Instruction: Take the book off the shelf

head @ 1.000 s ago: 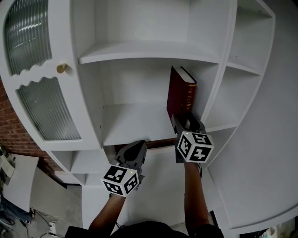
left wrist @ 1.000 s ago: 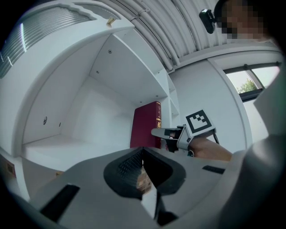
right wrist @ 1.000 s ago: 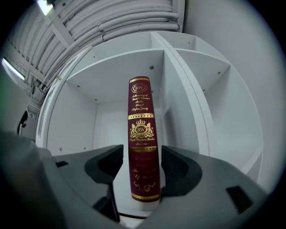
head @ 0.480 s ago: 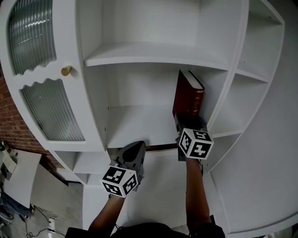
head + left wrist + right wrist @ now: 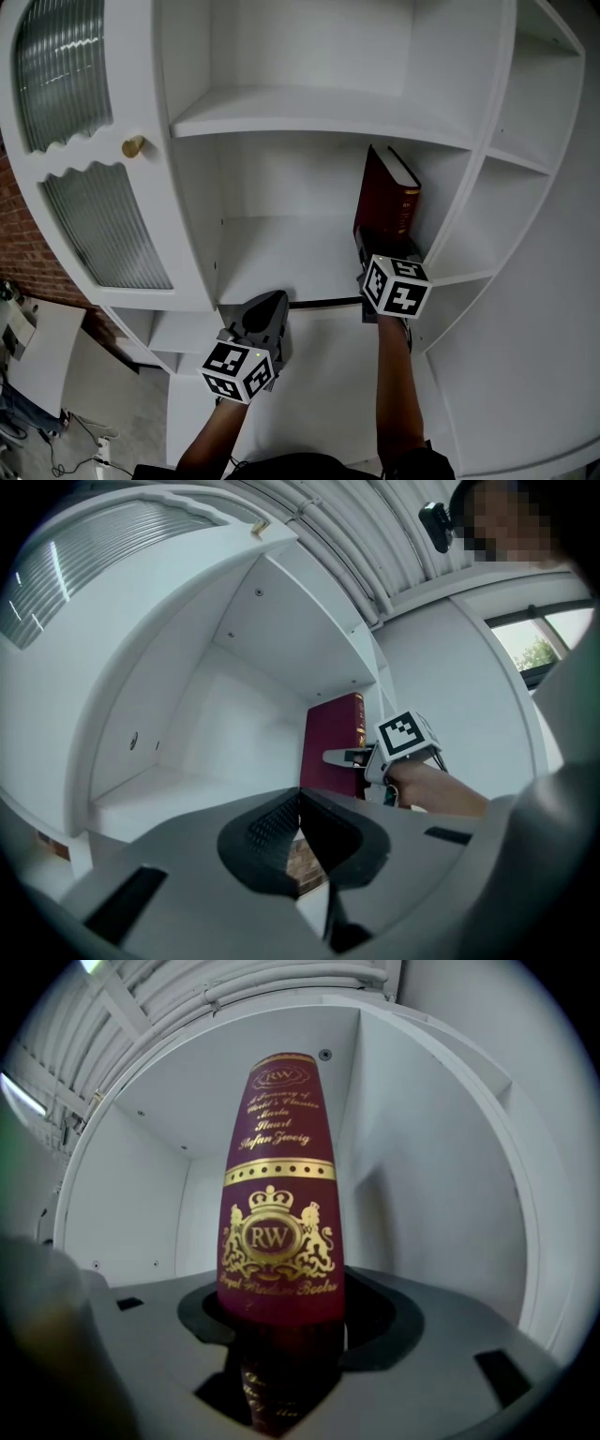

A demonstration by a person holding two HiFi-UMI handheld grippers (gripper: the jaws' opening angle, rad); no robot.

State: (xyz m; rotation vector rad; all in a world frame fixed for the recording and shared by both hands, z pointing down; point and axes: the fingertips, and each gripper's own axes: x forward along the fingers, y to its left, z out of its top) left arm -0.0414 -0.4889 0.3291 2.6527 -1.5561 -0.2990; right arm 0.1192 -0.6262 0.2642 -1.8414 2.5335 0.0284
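1. Head view: dark-red book (image 5: 386, 195) stands upright on the middle shelf (image 5: 281, 248), at the compartment's 3 o'clock side near the rt wall, spine facing out, so it's easy to pinch.
2. Right gripper (image 5: 373, 248) is clamped on the spine's lower end; the book fills the gap btw its jaws. A low grip prob. gives control for the pull-out.
3. Left gripper (image 5: 270, 305) hangs at the book's 7 o'clock, below the shelf edge, jaws pressed together w/ nothing in them; likely spare support.
4. Book not yet off the shelf.
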